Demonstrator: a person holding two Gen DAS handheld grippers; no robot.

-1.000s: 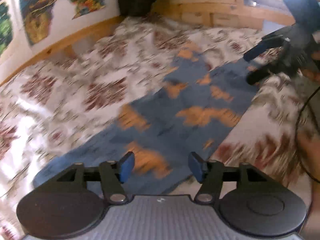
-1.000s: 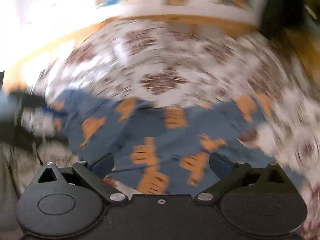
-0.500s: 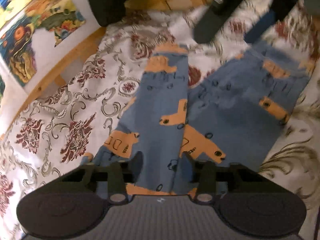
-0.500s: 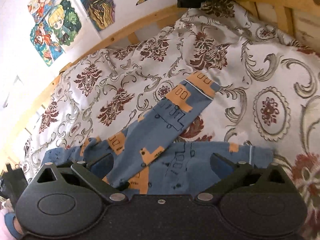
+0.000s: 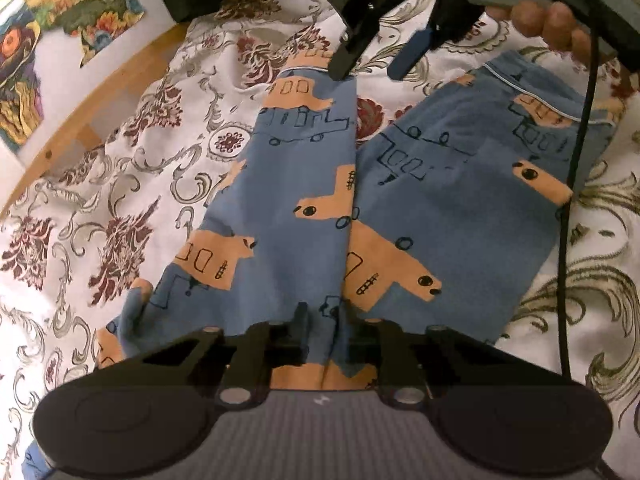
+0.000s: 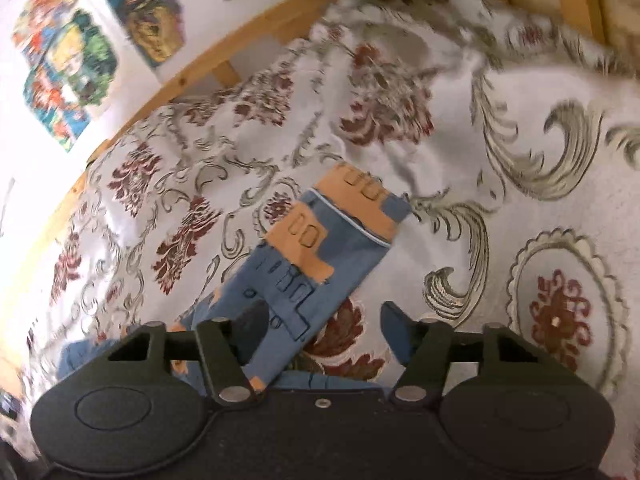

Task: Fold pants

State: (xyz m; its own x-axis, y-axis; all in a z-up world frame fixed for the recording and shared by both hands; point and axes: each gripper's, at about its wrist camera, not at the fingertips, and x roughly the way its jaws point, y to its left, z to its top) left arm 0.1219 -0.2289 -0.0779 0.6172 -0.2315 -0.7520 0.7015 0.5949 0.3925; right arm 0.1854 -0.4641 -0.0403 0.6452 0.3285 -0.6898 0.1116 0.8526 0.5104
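While the pants [image 5: 360,208] lie spread on the patterned bedspread [image 5: 120,200], blue with orange vehicle prints, no real fold shows in either view, so I judge the task to be at its very start. In the left wrist view the two legs run away from the camera in a narrow V, parted at the far hems with a strip of bedspread between them and meeting close to the left gripper [image 5: 324,320]. That gripper sits at the near end, where the legs join, its fingers drawn in on a ridge of cloth that rises between them; it looks like a pinch on the fabric. The right gripper [image 5: 372,60] hovers at the far hem of the left-hand leg, jaws apart, one finger tip at or just above the hem's corner, nothing caught in it. Its own camera agrees: open fingers, with that leg [image 6: 320,256] lying flat and slanting away beneath. Still left, by my reading: bring one leg over the other, then fold the length down.
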